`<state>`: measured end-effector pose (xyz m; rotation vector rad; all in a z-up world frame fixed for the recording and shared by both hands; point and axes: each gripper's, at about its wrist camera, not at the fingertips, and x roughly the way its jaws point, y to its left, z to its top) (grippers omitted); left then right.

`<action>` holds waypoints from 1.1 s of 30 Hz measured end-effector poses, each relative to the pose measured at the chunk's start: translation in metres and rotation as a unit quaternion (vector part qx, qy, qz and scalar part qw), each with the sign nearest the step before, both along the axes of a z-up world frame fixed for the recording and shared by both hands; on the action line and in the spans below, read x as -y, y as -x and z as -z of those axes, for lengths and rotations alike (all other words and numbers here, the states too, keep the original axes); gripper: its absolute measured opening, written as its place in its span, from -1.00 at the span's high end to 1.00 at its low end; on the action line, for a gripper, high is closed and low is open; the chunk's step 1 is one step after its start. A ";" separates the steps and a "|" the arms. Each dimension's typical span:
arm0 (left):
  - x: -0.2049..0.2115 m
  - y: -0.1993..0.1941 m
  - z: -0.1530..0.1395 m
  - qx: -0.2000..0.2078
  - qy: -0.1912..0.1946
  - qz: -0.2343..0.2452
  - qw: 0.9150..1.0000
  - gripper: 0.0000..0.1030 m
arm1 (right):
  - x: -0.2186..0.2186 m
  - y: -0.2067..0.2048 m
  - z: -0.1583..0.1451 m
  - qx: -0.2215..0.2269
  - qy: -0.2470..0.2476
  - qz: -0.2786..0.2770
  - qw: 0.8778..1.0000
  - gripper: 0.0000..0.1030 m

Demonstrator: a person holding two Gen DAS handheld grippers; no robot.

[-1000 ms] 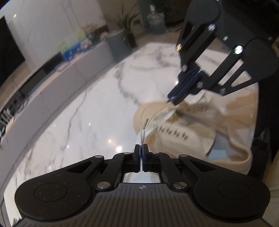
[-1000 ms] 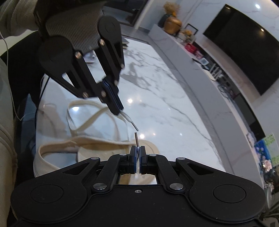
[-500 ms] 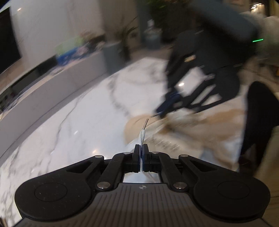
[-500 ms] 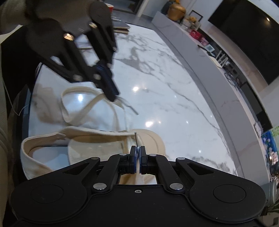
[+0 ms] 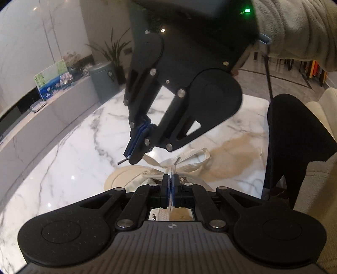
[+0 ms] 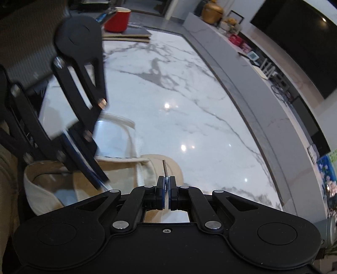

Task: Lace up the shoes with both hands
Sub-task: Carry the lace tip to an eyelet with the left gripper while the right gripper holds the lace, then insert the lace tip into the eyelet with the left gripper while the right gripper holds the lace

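A cream canvas shoe (image 5: 121, 179) lies on the white marble table (image 5: 69, 151). My left gripper (image 5: 170, 181) is shut on a white lace (image 5: 190, 157) just above the shoe. The lace's loops spread out ahead of the fingertips. My right gripper (image 5: 131, 157) hangs close above and to the left, shut on the other lace end, whose metal tip (image 5: 122, 162) sticks out. In the right wrist view my right gripper (image 6: 166, 181) pinches that tip (image 6: 164, 166) over the shoe's toe (image 6: 168, 163). The left gripper (image 6: 102, 181) is low over the shoe's opening (image 6: 50, 185), blurred.
A person's grey sleeve (image 5: 294, 31) holds the right gripper. A red cup (image 6: 117, 20) and flat boards (image 6: 128, 34) sit at the table's far end. A grey ledge (image 6: 242, 69) runs along the table's side. A dark shape (image 5: 294, 137) stands at the table's right edge.
The left gripper has swung in close under the right one and down toward the shoe's opening. Its lace tip no longer shows ahead of its fingers. The right gripper has barely moved.
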<state>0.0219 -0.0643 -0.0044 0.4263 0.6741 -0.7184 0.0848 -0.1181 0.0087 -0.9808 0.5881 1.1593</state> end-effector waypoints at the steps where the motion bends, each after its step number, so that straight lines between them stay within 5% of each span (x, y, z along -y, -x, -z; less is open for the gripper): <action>1: -0.003 0.001 -0.001 0.000 0.002 -0.008 1.000 0.97 | 0.000 0.001 0.000 0.000 -0.001 -0.001 1.000 0.98; 5: -0.017 0.003 -0.003 -0.007 -0.009 -0.021 1.000 0.93 | 0.000 0.001 0.001 -0.002 -0.005 -0.002 1.000 0.98; 9: -0.024 0.006 -0.007 -0.015 0.013 -0.002 1.000 0.45 | -0.001 0.002 0.000 -0.006 -0.008 -0.007 1.000 0.98; 11: -0.027 0.006 -0.010 -0.015 0.022 -0.004 1.000 0.38 | -0.004 0.004 0.000 -0.008 -0.006 -0.014 1.000 0.98; 17: -0.055 -0.005 -0.021 -0.021 0.056 -0.059 0.996 0.39 | -0.012 0.010 0.008 -0.012 0.011 -0.031 0.999 0.98; 19: -0.058 -0.012 -0.020 -0.028 0.047 -0.085 0.995 0.67 | -0.015 0.011 0.011 -0.012 0.018 -0.034 0.999 0.98; 21: -0.059 -0.019 -0.014 -0.035 0.023 -0.103 0.994 0.75 | -0.017 0.011 0.016 -0.011 0.030 -0.036 0.999 0.98; 33: -0.052 -0.035 0.010 -0.054 -0.012 -0.046 0.997 0.85 | -0.026 0.008 0.031 -0.018 0.072 -0.044 0.996 0.98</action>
